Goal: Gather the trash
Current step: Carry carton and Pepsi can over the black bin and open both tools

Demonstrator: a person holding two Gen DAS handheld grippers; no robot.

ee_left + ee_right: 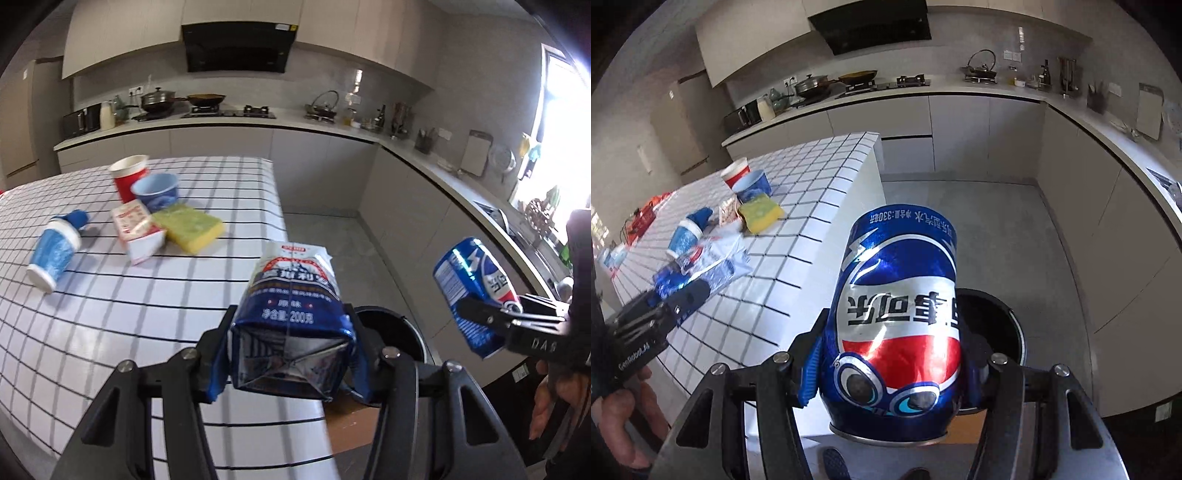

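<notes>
Both tools are loaded, the left tool (291,354) clamped on a blue milk carton (293,295) and the right tool (892,354) on a dented blue can (897,314), each off the tabletop's (110,314) near edge above the dark bin (1004,332), contents unseen, so dropping them in likely comes next, while cups (55,254) remain near the far corner.

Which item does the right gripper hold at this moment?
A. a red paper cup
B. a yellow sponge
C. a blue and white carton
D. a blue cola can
D: the right gripper is closed on the blue cola can above the black bin, while the left gripper holds the carton.
</notes>
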